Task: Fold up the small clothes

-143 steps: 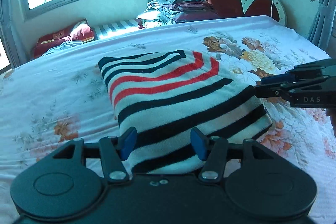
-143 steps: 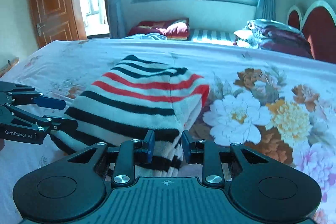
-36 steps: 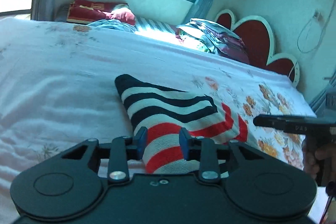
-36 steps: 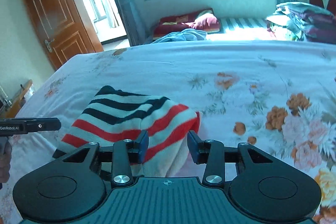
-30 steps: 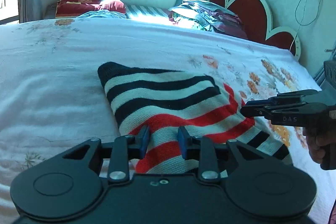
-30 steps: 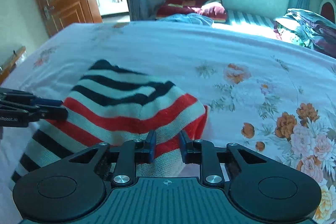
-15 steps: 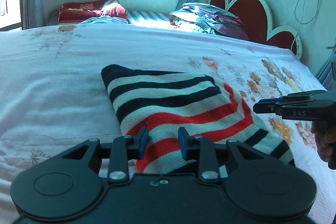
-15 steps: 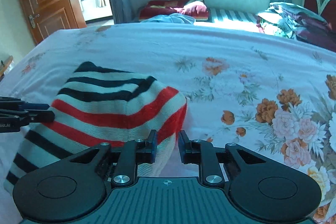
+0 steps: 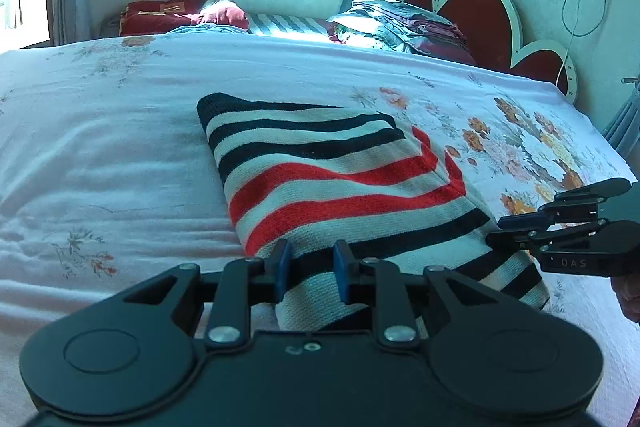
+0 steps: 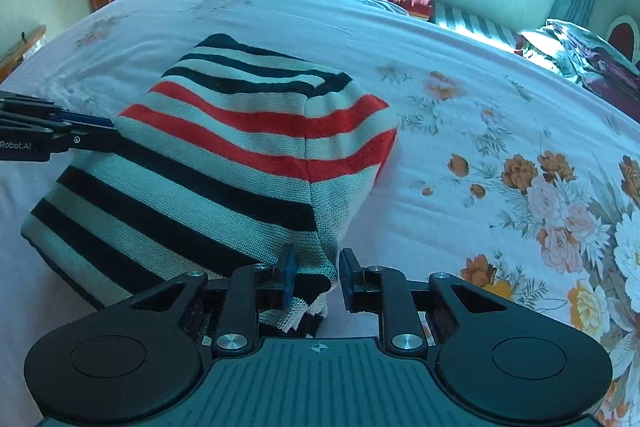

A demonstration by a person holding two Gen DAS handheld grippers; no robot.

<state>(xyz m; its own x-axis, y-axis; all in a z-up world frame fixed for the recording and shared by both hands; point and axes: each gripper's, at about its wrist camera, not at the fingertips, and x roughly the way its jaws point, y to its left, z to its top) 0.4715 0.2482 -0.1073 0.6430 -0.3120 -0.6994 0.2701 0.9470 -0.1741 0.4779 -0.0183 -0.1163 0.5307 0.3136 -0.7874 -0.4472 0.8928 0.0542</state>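
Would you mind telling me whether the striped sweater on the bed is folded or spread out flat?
Folded. The striped sweater forms a compact bundle on the bed; layers show along its right edge, and the stripes bend at a fold line.

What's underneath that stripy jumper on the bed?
The striped jumper lies on a white floral bedsheet, which shows all around it. Both grippers hold its near edge, left gripper and right gripper. Whatever lies directly beneath the folded knit is covered.
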